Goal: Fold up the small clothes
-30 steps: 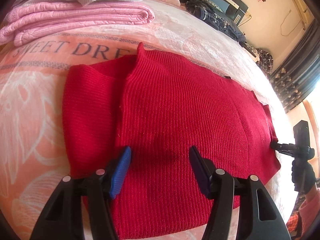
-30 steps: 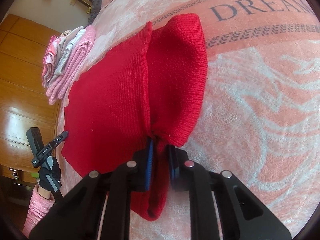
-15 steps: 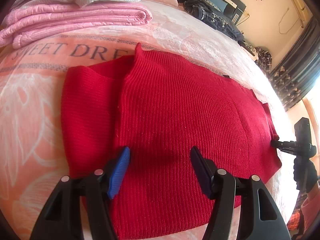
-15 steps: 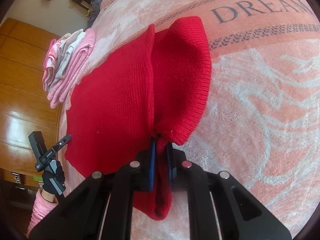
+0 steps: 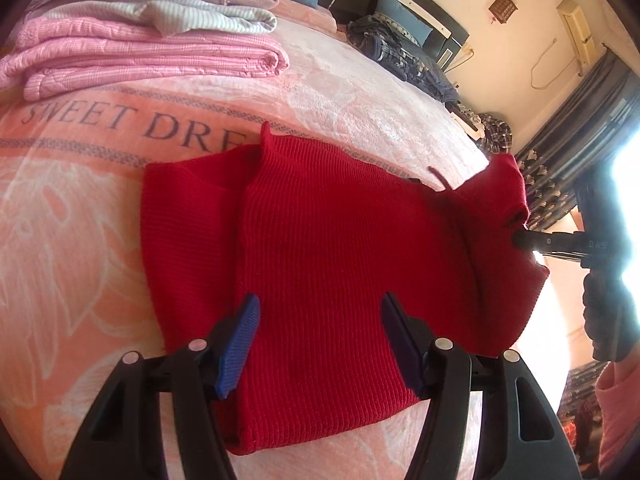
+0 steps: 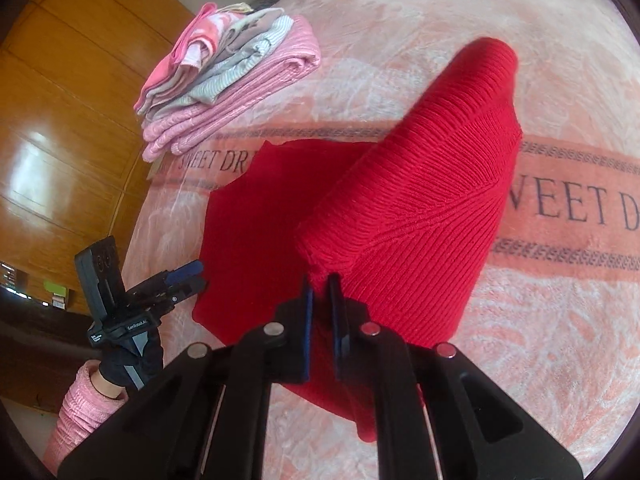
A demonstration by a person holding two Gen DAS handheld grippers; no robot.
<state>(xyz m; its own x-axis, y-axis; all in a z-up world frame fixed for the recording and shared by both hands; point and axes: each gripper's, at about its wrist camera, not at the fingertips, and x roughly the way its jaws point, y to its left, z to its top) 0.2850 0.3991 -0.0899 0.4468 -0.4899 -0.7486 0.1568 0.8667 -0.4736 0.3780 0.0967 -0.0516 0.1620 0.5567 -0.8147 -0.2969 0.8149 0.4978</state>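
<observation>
Red sweater (image 6: 424, 200) edge lifted, right gripper (image 6: 320, 284) pinching

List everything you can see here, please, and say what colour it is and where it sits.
red knitted garment: one, red, spread on the blanket, one side lifted
blanket: one, peach with "SWEET DREAM" lettering, covering the bed
stack of folded clothes: one, pink, grey, white, on the blanket beyond the garment
wooden wardrobe: one, orange-brown, beside the bed
left tongs: black, blue pads, open over the garment
right tongs: black, shut on the garment's raised edge
</observation>
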